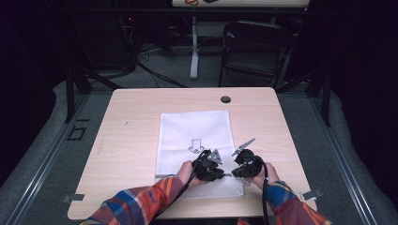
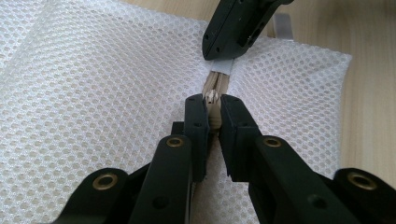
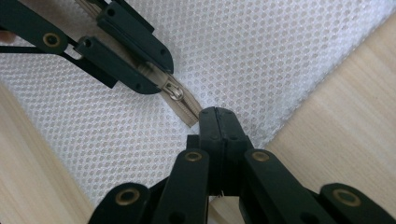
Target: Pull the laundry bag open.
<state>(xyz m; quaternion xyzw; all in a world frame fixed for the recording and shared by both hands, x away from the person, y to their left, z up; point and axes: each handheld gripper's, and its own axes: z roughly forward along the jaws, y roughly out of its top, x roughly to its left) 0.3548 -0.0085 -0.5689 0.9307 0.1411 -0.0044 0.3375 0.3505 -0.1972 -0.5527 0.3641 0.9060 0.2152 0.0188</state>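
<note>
Nearest the lens in the left gripper view, the left tool (image 2: 212, 114) has its two black jaws pressed in on the beige zipper tape (image 2: 215, 86) of a white mesh bag (image 2: 93, 93), with the small metal zipper slider (image 2: 212, 97) sitting right between the jaw tips, so it looks pinched on the slider or on the tape just beside it. At twelve o'clock from it, the right tool (image 2: 219, 58) clamps the grey end tab (image 2: 223, 66) at the zipper's end. In the right gripper view the right tool (image 3: 215, 119) has its jaws pressed flat together on that end, though the tab itself is hidden between them, and the zipper runs off toward ten o'clock to where the left tool (image 3: 161, 77) holds it, the slider (image 3: 175, 92) showing just past the jaw tips. From the high view, the two tools (image 1: 224, 173) meet near the six o'clock edge of the bag, which lies flat on the wooden bench (image 1: 126, 136), a printed arrow mark (image 1: 195, 145) at its middle and a dark round cap (image 1: 225, 99) in the bench at twelve o'clock. Judging by this, the grips are set: one tool anchors the end, the other has the slider. The slider sits close to the anchored end, so nearly the whole travel along the zipper looks left to do; which way it must run cannot be told here.
</note>
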